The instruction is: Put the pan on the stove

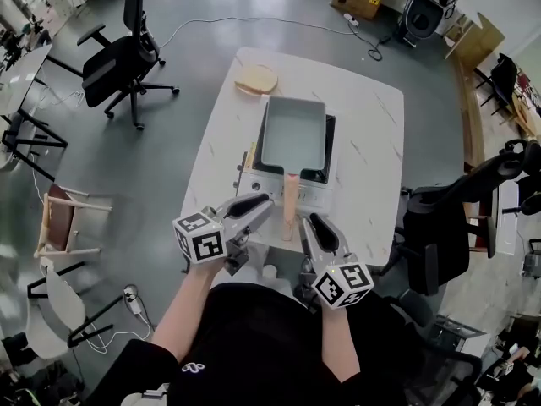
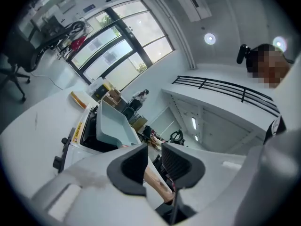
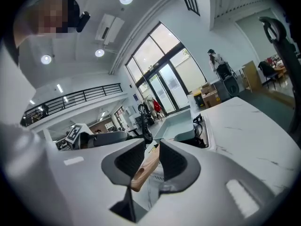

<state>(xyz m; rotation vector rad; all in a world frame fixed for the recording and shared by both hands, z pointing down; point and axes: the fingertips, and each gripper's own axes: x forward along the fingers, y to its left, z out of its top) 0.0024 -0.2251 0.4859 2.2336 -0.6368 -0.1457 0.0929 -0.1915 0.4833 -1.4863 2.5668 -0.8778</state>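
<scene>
- We look down on a white table standing on a grey floor, with a black office chair off to its left
- In the head view, the pan sits on the stove in the middle of the table. Its wooden handle points back towards us, and a flat tan piece lies near the far edge
- The left gripper and the right gripper close in on that handle from either side
- In the left gripper view, we see the jaws drawn in narrow with the wooden handle clamped between the pads. The pan rests on the stove just beyond
- In the right gripper view, the jaws are just as narrow and press on the wooden handle near its free end. The pan lies ahead on the stove, with tall windows behind
</scene>
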